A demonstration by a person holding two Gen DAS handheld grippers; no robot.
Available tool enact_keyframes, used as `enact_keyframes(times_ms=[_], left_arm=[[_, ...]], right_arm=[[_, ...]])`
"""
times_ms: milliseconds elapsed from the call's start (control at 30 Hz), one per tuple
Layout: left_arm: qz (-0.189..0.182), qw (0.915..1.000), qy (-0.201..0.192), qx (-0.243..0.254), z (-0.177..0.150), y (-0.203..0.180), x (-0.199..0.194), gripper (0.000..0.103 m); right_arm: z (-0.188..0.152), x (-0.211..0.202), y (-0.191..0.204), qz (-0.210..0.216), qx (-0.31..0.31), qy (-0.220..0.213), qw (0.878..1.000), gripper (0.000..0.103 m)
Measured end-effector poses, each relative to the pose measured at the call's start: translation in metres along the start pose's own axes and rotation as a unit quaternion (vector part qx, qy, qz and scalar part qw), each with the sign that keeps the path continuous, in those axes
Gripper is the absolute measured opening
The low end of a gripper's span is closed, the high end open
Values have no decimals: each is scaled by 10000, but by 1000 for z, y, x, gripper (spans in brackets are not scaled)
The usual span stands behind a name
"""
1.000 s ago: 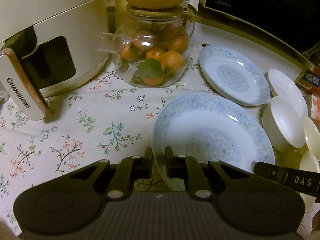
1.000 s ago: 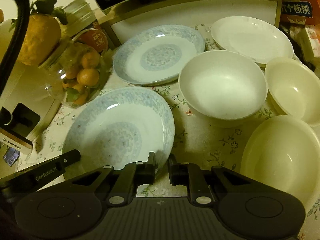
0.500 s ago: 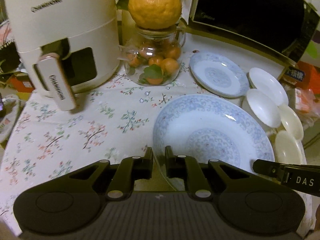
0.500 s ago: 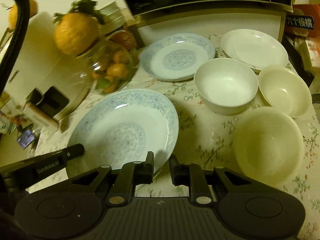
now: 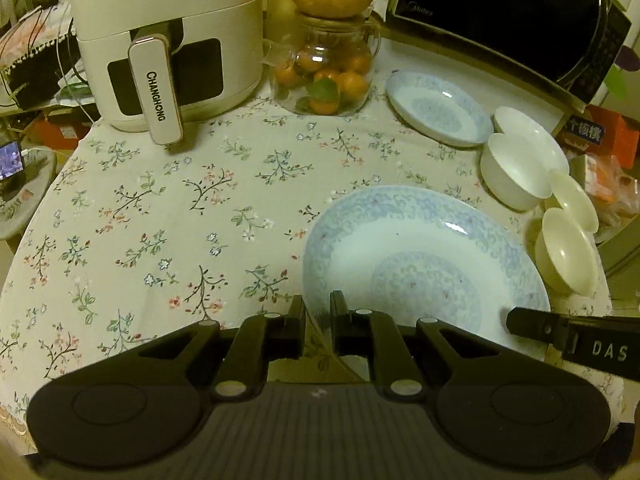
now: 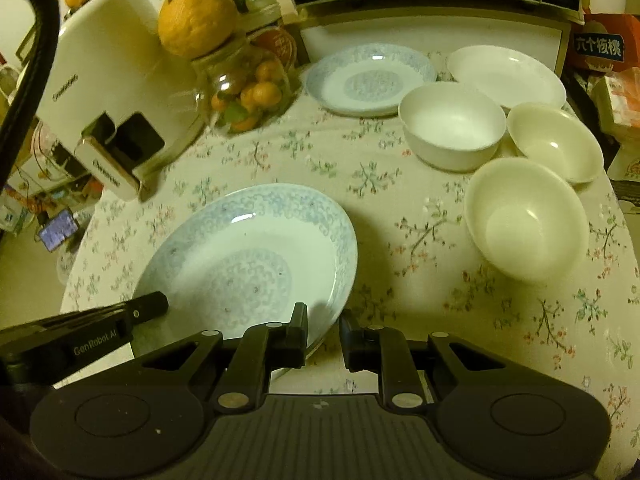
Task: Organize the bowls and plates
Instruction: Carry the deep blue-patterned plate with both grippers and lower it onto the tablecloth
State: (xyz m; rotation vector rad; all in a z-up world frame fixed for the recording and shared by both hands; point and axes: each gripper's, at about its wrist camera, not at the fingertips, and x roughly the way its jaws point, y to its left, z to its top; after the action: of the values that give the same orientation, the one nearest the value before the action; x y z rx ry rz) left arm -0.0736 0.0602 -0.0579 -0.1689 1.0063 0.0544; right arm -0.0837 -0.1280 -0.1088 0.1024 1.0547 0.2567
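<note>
Now gripping large blue-patterned plate (image 5: 424,264) from both sides: left gripper (image 5: 318,320) clamped on rim at 9 o'clock, right gripper (image 6: 324,334) at 3 o'clock, jaws just opening slightly, rim still between. Lifted above floral tablecloth (image 5: 180,208); second patterned plate (image 6: 370,80) and white bowls (image 6: 454,124) at 1 o'clock.

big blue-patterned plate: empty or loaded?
Empty. The large blue-patterned plate shows bare glaze across its whole well in both wrist views; only the left gripper and right gripper sit at its rim.

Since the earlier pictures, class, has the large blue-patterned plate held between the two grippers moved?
Yes. The large blue-patterned plate has come toward the camera and away from the glass jar of oranges; bare tablecloth now separates them, where before they were close.
</note>
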Motion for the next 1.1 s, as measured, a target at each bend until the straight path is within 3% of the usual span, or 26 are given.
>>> enact_keyframes(times_ms=[467, 600, 767, 1100], left_arm=[[-81, 9998, 142, -134, -17, 1, 3, 10], [-77, 9990, 399, -200, -24, 0, 15, 10], [12, 9994, 337, -63, -27, -3, 14, 10], [72, 9980, 617, 94, -37, -12, 23, 11]], right_arm=[[-16, 0, 8, -179, -373, -119, 9991, 18], [-17, 10, 4, -288, -336, 25, 9990, 18], [-24, 23, 6, -454, -393, 207, 9980, 18], [-29, 34, -3, -494, -156, 585, 9969, 19]])
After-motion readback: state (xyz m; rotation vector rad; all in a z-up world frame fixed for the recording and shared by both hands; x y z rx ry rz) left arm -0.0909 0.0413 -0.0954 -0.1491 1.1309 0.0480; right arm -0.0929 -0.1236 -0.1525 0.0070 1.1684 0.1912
